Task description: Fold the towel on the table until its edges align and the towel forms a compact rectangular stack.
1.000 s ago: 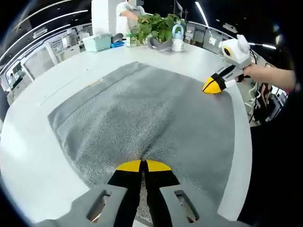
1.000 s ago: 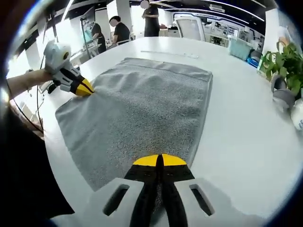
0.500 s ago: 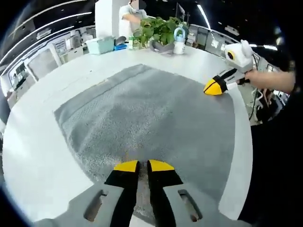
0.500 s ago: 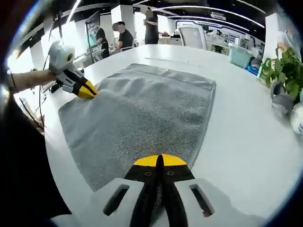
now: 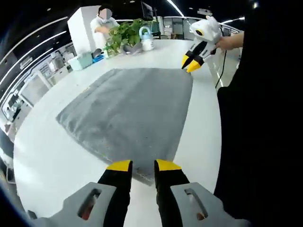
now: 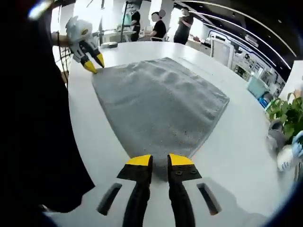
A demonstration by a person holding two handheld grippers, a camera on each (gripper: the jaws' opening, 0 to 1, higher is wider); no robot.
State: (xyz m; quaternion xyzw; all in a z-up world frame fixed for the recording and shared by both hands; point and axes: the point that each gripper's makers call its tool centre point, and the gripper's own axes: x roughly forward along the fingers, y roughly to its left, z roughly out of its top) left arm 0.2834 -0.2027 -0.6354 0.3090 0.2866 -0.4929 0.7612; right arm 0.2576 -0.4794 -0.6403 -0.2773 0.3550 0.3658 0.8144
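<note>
Left gripper view: towel (image 5: 130, 109) corner lies just beyond left claw (image 5: 143, 165), jaws narrowly parted.

plant (image 6: 289, 109) cut by edge | bg people (image 6: 158, 29) too small

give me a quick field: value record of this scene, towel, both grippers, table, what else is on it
towel: grey terry towel, spread flat in one layer, not yet folded
left gripper: jaws open, at the towel's near corner, gripping nothing
right gripper: jaws open, at the near edge of the towel
table: white tabletop
other items: green potted plant, white bottle, pale teal box at the far edge
fold progress: none visible
</note>
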